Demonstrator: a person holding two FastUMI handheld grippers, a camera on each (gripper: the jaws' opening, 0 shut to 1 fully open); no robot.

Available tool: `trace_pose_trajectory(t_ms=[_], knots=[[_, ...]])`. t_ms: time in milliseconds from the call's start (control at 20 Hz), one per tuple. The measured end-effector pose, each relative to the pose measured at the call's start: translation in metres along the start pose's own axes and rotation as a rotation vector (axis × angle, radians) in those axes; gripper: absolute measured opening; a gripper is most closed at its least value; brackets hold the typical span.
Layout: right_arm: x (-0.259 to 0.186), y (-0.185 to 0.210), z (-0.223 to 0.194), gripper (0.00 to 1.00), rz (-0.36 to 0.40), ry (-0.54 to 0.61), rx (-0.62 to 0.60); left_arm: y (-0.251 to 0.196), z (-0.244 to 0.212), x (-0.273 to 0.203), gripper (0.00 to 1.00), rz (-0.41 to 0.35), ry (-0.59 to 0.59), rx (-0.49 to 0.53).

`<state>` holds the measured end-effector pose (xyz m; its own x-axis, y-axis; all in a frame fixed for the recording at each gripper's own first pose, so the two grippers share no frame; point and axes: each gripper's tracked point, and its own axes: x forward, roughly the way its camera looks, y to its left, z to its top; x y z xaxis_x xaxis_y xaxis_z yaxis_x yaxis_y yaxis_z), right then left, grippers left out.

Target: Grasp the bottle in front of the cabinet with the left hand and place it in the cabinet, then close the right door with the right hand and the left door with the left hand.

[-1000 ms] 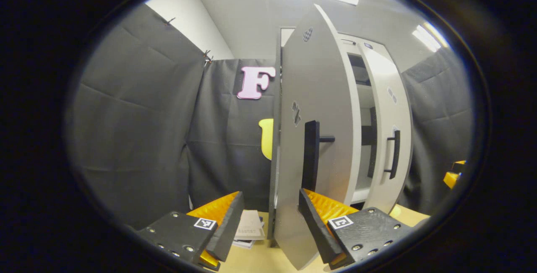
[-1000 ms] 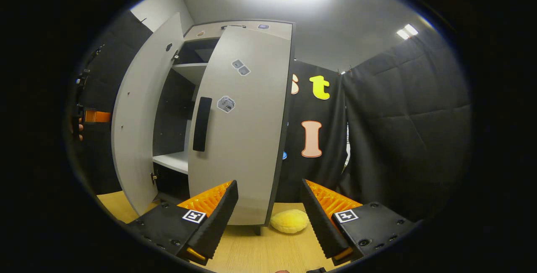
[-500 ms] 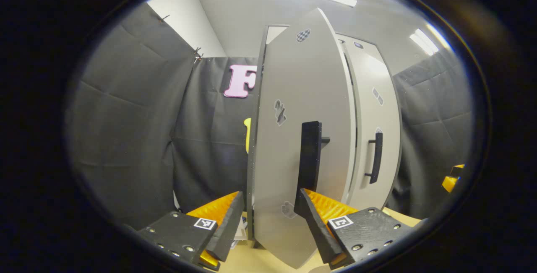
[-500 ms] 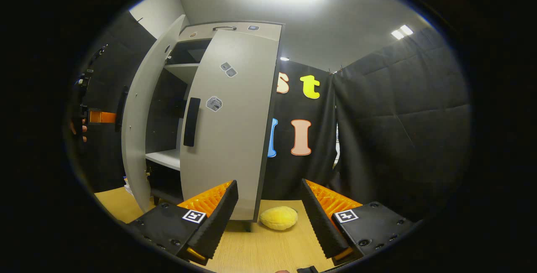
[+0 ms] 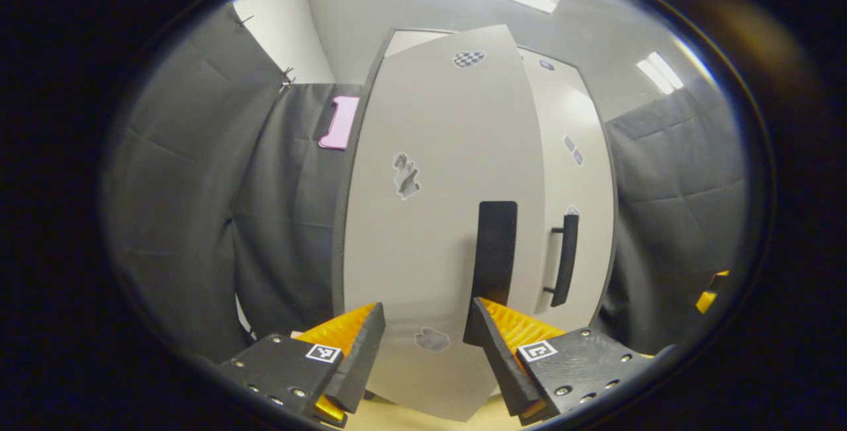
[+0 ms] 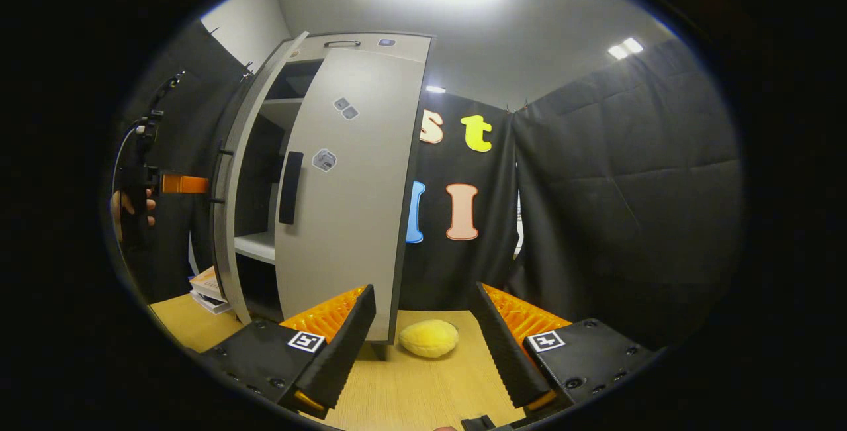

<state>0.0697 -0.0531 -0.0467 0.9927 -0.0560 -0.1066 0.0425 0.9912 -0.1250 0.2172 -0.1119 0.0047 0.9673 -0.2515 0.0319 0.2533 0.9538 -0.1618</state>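
Cabinet's left door (image 5: 437, 219) is standing nearly closed ahead of my open left gripper (image 5: 423, 345); my right gripper (image 6: 423, 338) is hanging open before the right door (image 6: 344, 206), a yellow ball (image 6: 429, 338) lying beside it

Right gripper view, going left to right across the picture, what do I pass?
Hand holding the left gripper → left door edge-on → right door with its black handle → yellow soft thing on the table.
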Motion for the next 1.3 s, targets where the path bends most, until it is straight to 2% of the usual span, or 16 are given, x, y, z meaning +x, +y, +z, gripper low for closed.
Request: trace_pose_trajectory(t_ms=[50, 100, 350, 400, 500, 800, 850, 900, 1050, 1200, 1250, 1300], knots=[[-0.001, 0.000, -0.001, 0.92, -0.001, 0.003, -0.003, -0.002, -0.001, 0.004, 0.88, -0.003, -0.001, 0.010], [-0.003, 0.000, -0.001, 0.95, -0.002, 0.005, -0.005, -0.005, -0.002, 0.005, 0.88, -0.004, -0.005, 0.011], [-0.007, 0.003, -0.002, 0.95, 0.015, 0.011, 0.010, -0.003, -0.001, 0.003, 0.88, 0.006, -0.003, 0.020], [-0.006, 0.005, 0.000, 0.93, 0.025, 0.008, 0.013, -0.003, 0.002, -0.002, 0.88, 0.010, -0.009, 0.027], [-0.005, 0.010, 0.005, 0.95, 0.048, -0.001, 0.014, -0.001, 0.006, -0.013, 0.88, 0.017, -0.020, 0.038], [-0.008, 0.028, 0.027, 0.95, 0.141, -0.053, 0.040, -0.002, 0.014, -0.070, 0.88, 0.045, -0.030, 0.082], [-0.010, 0.031, 0.029, 0.95, 0.156, -0.058, 0.044, -0.003, 0.014, -0.080, 0.75, 0.050, -0.029, 0.091], [-0.013, 0.033, 0.031, 0.95, 0.172, -0.065, 0.050, -0.004, 0.014, -0.090, 0.88, 0.054, -0.027, 0.099], [-0.020, 0.040, 0.032, 0.93, 0.205, -0.072, 0.062, -0.002, 0.014, -0.121, 0.88, 0.076, -0.030, 0.103], [-0.033, 0.047, 0.029, 0.95, 0.231, -0.064, 0.078, 0.001, 0.016, -0.152, 0.88, 0.094, -0.032, 0.100], [-0.037, 0.050, 0.031, 0.95, 0.237, -0.062, 0.080, 0.001, 0.015, -0.161, 0.81, 0.095, -0.028, 0.102], [-0.041, 0.052, 0.032, 0.95, 0.242, -0.065, 0.081, 0.003, 0.016, -0.169, 0.81, 0.099, -0.028, 0.111]])
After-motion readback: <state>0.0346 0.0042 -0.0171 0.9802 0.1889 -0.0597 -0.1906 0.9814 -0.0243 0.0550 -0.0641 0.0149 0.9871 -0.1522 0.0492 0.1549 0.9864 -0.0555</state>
